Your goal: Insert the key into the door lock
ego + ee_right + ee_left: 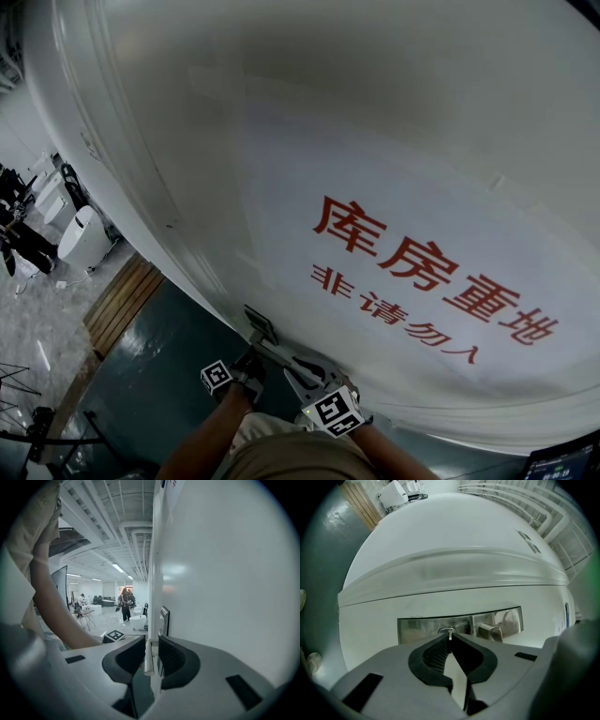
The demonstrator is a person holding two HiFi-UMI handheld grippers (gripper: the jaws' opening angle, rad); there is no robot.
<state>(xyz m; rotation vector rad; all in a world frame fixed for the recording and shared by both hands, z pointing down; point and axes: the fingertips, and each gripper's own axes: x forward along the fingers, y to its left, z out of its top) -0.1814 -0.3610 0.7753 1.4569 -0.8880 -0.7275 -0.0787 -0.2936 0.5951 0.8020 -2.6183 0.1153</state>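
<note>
Head view, biggest thing first: a big white door (375, 141) across most of the frame, with red words (431, 267) at the right middle and both tools low in the middle, close to the door.

Next, low in the middle of the left gripper view: a shiny lock plate (422, 629) on that door, with the handle (490, 631) near its right end.

Holds that handle with the right gripper (152, 639), jaws pressed close on both sides of the bar, in the lower middle of the right gripper view.

Pinches the key (450, 633) with the left gripper (450, 644), jaws closed tight on it, only a thin bit of metal poking out past the tips.

Points that bit straight at the keyhole (446, 631) in the middle of the plate, tip touching the hole or just inside. Cannot tell how deep.

Done so far, by the look of it: taking hold of the key, reaching the lock, lining up. Left to do, most likely: pushing the key all the way in, straight and gently.
</note>
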